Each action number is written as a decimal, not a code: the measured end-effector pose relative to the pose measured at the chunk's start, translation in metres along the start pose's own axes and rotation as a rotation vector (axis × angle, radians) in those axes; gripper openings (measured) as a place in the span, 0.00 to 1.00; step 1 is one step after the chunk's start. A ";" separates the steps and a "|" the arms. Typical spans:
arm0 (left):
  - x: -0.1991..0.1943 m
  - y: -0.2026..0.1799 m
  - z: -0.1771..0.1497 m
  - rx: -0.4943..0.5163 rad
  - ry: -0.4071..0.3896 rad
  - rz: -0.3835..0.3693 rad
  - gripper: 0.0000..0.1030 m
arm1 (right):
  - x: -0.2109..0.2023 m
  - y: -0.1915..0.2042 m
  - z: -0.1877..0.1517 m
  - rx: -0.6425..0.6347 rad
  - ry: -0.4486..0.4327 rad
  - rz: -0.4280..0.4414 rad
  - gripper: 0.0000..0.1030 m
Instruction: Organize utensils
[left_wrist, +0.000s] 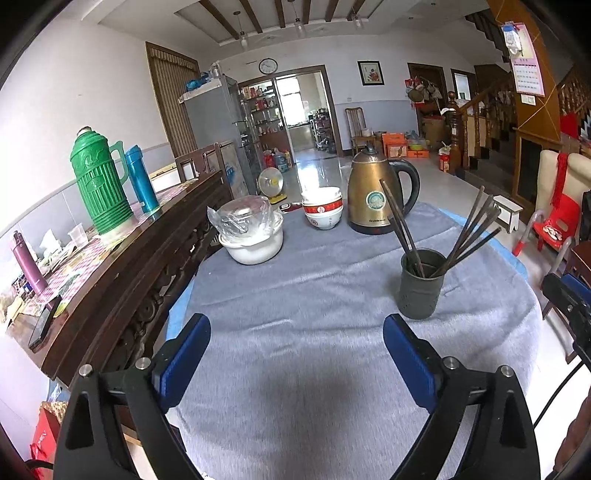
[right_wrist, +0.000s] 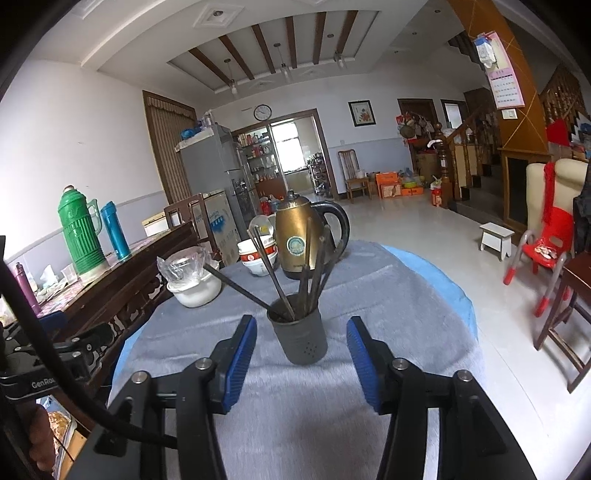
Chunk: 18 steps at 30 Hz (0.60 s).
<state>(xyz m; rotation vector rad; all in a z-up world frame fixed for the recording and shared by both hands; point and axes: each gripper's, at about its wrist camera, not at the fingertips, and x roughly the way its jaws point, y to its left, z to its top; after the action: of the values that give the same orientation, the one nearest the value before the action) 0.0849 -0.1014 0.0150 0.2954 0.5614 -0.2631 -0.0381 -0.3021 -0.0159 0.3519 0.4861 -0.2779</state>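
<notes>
A dark grey utensil holder (left_wrist: 421, 284) (right_wrist: 298, 336) stands on the grey cloth and holds several dark chopsticks (left_wrist: 469, 232) (right_wrist: 310, 266) that fan out of its mouth. My left gripper (left_wrist: 295, 332) is open over bare cloth, with the holder ahead and to its right. In the right wrist view my right gripper (right_wrist: 301, 334) is open, its blue pads on either side of the holder's near face and apart from it. Part of the other gripper shows at the right edge of the left wrist view and at the left edge of the right wrist view.
Behind the holder stand a bronze kettle (left_wrist: 376, 192) (right_wrist: 306, 236), stacked white bowls (left_wrist: 323, 210) (right_wrist: 256, 258) and a white pot topped with plastic-wrapped glassware (left_wrist: 251, 232) (right_wrist: 192, 280). A dark wooden sideboard (left_wrist: 122, 266) with a green thermos (left_wrist: 98, 184) and a blue flask (left_wrist: 142, 181) flanks the table's left.
</notes>
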 end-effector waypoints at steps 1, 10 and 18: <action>-0.001 0.000 -0.001 -0.001 0.000 0.001 0.92 | -0.003 0.001 -0.001 0.002 0.010 0.005 0.54; -0.020 -0.001 -0.008 0.012 -0.015 0.018 0.92 | -0.031 0.020 -0.009 -0.019 0.023 0.044 0.54; -0.036 0.007 -0.011 -0.001 -0.036 0.031 0.92 | -0.047 0.033 -0.010 -0.026 0.030 0.037 0.54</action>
<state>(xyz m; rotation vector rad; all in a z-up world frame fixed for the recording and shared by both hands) 0.0524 -0.0849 0.0278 0.2975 0.5215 -0.2374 -0.0707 -0.2601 0.0081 0.3399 0.5114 -0.2302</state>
